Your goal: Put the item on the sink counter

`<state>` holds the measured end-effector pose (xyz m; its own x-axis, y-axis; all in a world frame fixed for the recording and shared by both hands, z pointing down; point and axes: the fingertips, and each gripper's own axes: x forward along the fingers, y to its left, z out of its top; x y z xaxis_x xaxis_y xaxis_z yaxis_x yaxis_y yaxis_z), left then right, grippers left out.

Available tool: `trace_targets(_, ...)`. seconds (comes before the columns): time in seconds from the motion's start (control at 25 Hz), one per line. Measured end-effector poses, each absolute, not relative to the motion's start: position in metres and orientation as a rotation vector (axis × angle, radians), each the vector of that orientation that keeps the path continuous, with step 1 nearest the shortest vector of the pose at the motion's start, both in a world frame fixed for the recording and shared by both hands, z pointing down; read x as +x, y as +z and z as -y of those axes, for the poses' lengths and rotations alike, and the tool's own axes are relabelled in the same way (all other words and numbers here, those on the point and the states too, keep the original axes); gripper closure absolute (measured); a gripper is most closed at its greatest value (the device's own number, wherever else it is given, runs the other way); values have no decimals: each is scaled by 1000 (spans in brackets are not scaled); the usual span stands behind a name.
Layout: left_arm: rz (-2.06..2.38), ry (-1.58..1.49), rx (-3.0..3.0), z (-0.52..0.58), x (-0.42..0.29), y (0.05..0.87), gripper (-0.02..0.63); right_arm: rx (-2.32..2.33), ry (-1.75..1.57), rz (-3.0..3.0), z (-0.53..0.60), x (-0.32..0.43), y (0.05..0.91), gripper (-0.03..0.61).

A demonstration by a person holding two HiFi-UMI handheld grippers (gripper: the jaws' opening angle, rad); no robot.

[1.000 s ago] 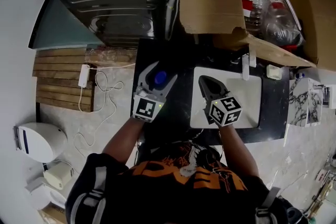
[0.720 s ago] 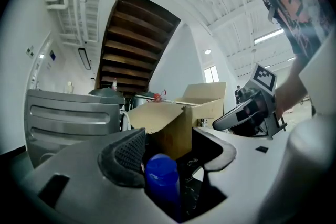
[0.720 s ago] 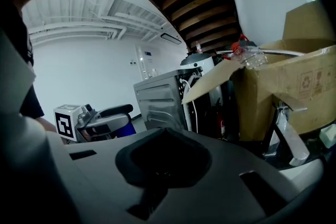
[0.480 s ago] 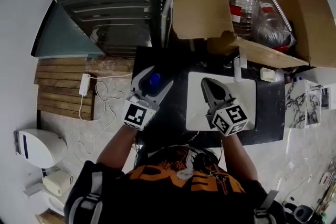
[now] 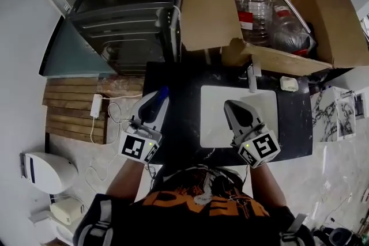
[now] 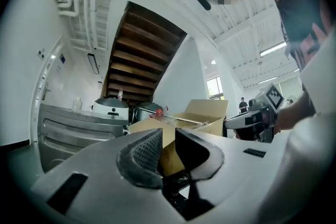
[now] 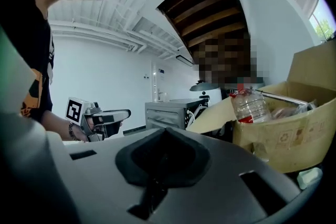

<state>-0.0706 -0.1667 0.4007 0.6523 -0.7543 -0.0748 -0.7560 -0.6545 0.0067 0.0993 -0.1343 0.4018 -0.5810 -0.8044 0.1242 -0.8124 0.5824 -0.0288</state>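
Note:
A small blue item (image 5: 163, 93) shows as a sliver on the black sink counter (image 5: 184, 75), just past my left gripper (image 5: 155, 101), which hides most of it. The left jaws have just been closing. In the left gripper view the left gripper (image 6: 167, 147) keeps a narrow gap and holds nothing; only a cardboard box shows through it. My right gripper (image 5: 233, 108) hangs over the white sink basin (image 5: 213, 124), shut and empty. In the right gripper view the right gripper (image 7: 165, 136) has its pads together.
A faucet (image 5: 252, 75) and a small white block (image 5: 288, 84) sit behind the basin. An open cardboard box (image 5: 207, 8) with plastic bottles (image 5: 253, 0) lies beyond the counter, with a dark metal appliance (image 5: 127, 20) to its left. A wooden pallet (image 5: 72, 115) and a power strip (image 5: 95, 103) lie on the floor.
The left jaws went from wide apart around the blue item to nearly together. Both grippers rose and drew back toward the person. The right gripper stayed shut.

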Motion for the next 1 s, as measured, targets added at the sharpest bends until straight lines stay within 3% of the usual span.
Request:
trace_targets(0.24,-1362,125,-2832,137,-76,383,598,1428,55,2743,105,125,370,565)
trace_targets(1.0,-1362,106,-2805,95,-52,351,598,1470,3,2757,76,152,352,565)
